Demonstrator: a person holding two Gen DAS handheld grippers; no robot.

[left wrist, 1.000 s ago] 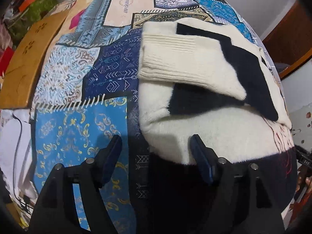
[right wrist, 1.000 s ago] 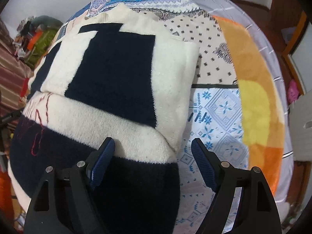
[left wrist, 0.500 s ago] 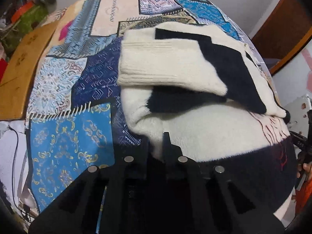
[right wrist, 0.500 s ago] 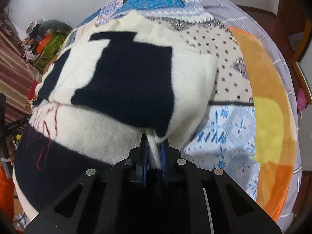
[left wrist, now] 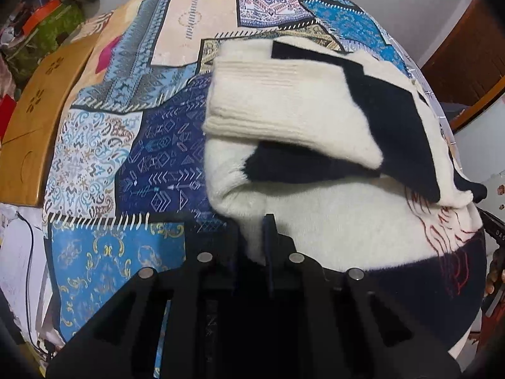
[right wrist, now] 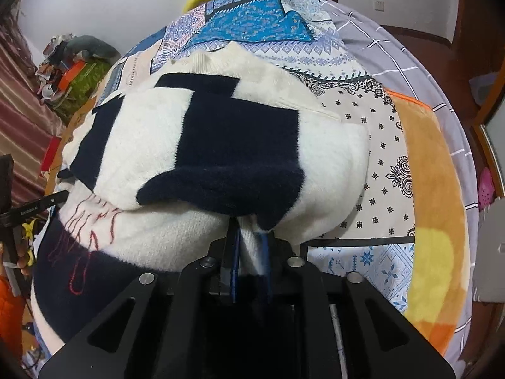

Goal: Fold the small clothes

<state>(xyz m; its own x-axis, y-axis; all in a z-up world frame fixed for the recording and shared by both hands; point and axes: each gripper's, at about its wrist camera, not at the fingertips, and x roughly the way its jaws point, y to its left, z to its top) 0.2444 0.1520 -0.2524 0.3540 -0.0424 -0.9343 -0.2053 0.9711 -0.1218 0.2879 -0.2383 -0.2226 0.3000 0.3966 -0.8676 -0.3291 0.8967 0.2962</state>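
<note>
A cream and navy knitted sweater [left wrist: 331, 120] with red stitching lies on a patchwork bedspread [left wrist: 132, 145], both sleeves folded across its body. In the left wrist view my left gripper [left wrist: 255, 240] pinches the cream fabric at the sweater's near left edge. Its jaws are opening a little, with the fabric still pressed between them. In the right wrist view the sweater [right wrist: 221, 139] bulges upward, and my right gripper [right wrist: 249, 243] grips a fold of cream cloth at the near right edge. Those jaws are also opening slightly around the cloth.
A wooden board [left wrist: 28, 126] lies along the bed's left side, with piled clutter [left wrist: 53, 15] behind it. An orange and yellow blanket [right wrist: 435, 195] covers the bed's right side. Dark wooden furniture [left wrist: 467, 63] stands at the far right.
Both grippers, open beside the sweater's near corners a second ago, closed onto its fabric. The pinched edges have since bunched and risen, and the sweater now bulges toward both cameras.
</note>
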